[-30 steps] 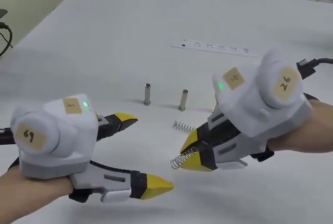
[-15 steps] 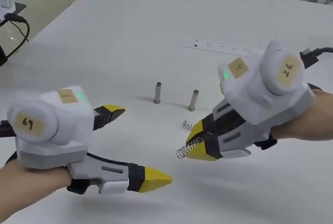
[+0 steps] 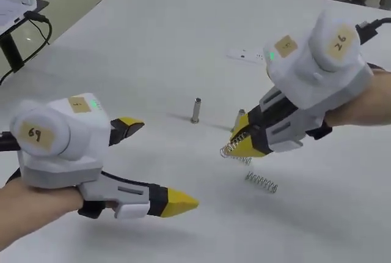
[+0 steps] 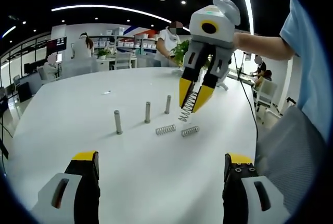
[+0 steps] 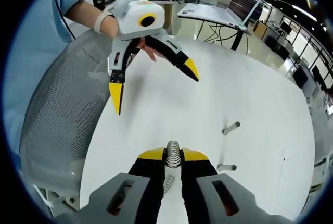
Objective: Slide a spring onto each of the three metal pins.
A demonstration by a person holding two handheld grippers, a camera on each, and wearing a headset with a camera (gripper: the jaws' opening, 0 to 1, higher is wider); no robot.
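R: right gripper (image 3: 243, 145) jaws are pinched narrow on the held spring (image 3: 229, 150). It's gripped near one end and the rest sticks out past the yellow tips. L: left gripper (image 3: 156, 164) is spread wide w/ nothing in it, low over the bench top (image 3: 153, 43), well apart from the work.

Spring location: it's in the air, off the bench, just beside the metal pins (image 4: 148, 112) and near the pin at the right end of the row in the left gripper view. Two loose springs (image 4: 166, 129) lie flat on the bench in front of the pins, below the held one.

Handling, my read: thin wire coil, v. light, no weight problem. It's soft sideways, so a hard squeeze will probably bow or crush it, and a loose one lets it flick out. The wire looks smooth and likely slippery on the pads. The end grip seems right, since the far mouth stays free to take a pin tip.

Axis: the spring's long axis runs out along the jaws. It slants down toward the bench in the head view and hangs nearly vertical w/ free end lowest in the left gripper view (image 4: 187, 108). It's seen almost end-on in the right gripper view (image 5: 173, 152). All 3 pins stand upright w/ vertical axes, in a row. The coil axis prob. needs to go plumb over a pin top before lowering. A slant would likely snag the first turn.
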